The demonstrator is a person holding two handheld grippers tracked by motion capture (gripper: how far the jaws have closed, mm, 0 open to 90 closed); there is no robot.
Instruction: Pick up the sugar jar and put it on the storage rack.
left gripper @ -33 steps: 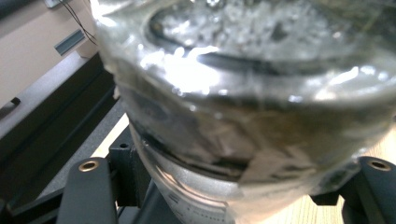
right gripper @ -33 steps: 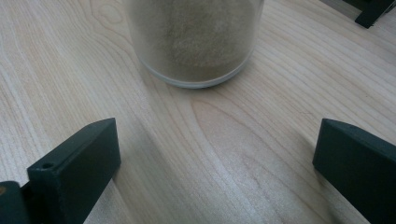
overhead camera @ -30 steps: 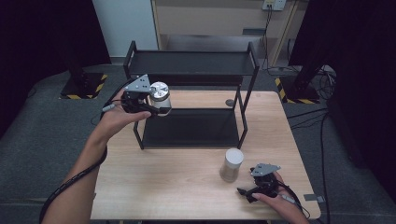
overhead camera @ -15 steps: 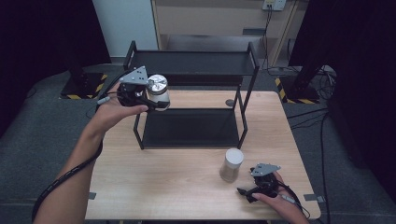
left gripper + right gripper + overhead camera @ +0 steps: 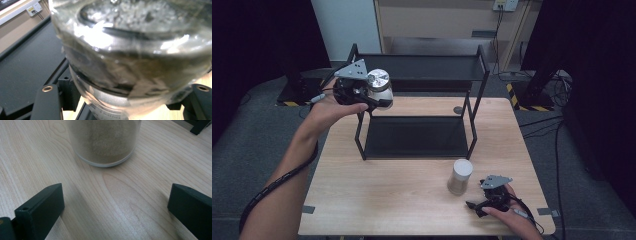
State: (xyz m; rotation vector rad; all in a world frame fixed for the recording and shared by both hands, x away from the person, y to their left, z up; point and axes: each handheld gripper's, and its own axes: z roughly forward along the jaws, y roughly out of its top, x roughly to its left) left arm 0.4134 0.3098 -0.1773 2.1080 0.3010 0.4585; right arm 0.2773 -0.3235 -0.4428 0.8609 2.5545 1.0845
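A glass jar [image 5: 378, 85] with a silver lid hangs in the air at the top-left corner of the black two-tier rack [image 5: 422, 75]. My left gripper [image 5: 381, 101] is shut on it, jaws pressing its sides. In the left gripper view the jar [image 5: 130, 50] looms large and blurred between the two black jaws, with the rack's dark shelf behind it. A second jar [image 5: 460, 176], beige and cylindrical, stands on the wooden table [image 5: 387, 200] at the front right. Just right of it my right gripper [image 5: 474, 197] rests open. In the right gripper view that beige jar [image 5: 103, 140] stands ahead of the spread jaws, untouched.
The rack's lower shelf [image 5: 417, 137] sits on the table's far half. A small dark disc [image 5: 457, 109] lies on the table behind the rack's right leg. Grey floor surrounds the table, with cables [image 5: 557, 135] on the right.
My left hand has lifted the glass jar upward beside the rack's top-left corner. The right gripper and the beige jar have stayed put.
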